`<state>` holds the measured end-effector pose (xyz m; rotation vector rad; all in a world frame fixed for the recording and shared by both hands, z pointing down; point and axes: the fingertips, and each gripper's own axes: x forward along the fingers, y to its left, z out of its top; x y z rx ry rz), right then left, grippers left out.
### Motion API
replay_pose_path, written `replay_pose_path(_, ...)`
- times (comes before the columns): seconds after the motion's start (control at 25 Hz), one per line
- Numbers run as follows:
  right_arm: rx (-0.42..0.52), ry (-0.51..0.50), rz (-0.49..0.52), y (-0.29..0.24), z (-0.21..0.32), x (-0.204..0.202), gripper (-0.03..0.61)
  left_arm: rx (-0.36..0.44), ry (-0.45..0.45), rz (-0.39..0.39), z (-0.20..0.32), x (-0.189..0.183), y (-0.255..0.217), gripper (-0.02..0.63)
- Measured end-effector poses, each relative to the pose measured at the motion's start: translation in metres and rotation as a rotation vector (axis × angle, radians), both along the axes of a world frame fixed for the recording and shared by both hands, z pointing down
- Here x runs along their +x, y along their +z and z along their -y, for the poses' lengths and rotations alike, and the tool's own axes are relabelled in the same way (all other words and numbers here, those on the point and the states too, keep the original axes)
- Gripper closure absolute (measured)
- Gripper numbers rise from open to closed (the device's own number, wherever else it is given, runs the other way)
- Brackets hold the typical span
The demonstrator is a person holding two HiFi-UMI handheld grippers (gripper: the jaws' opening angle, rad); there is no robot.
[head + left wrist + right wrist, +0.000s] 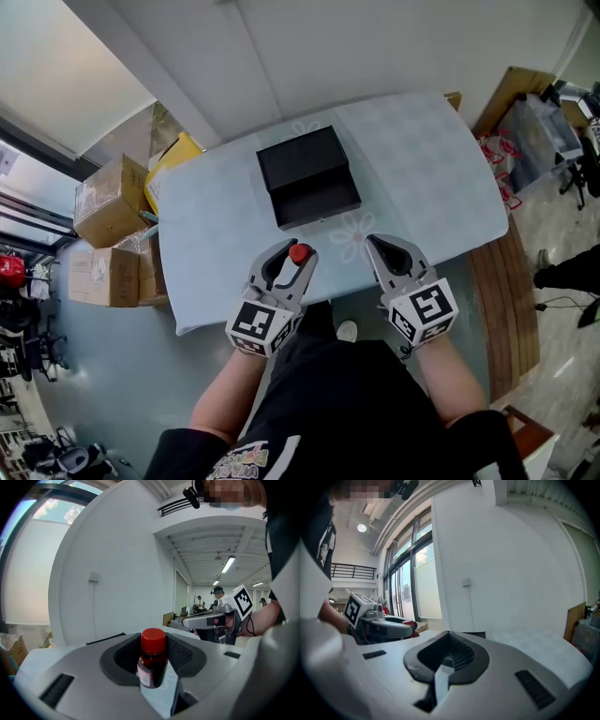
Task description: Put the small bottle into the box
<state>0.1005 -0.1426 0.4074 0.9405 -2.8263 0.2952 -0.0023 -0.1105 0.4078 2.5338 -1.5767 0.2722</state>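
A small dark bottle (152,663) with a red cap (300,253) stands upright between the jaws of my left gripper (292,261), which is shut on it near the table's front edge. The black box (307,176) lies open on the table beyond it, its lid folded back towards the far side. My right gripper (386,251) hovers to the right of the left one, shut with nothing between its jaws. In the right gripper view the jaws (446,660) meet, and the left gripper (379,623) shows at the left.
The table (422,169) carries a pale blue cloth. Cardboard boxes (108,225) are stacked on the floor to the left, and a yellow item (173,155) leans at the table's left edge. Bags and crates (530,131) stand at the right.
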Motion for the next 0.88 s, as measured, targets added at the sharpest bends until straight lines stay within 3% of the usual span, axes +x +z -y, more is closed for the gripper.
replay_pose_path(0.88, -0.156, 0.036, -0.04, 0.062, 0.108, -0.046, 0.569, -0.102, 0.034, 0.03, 0.124, -0.038, 0.078, 0.457)
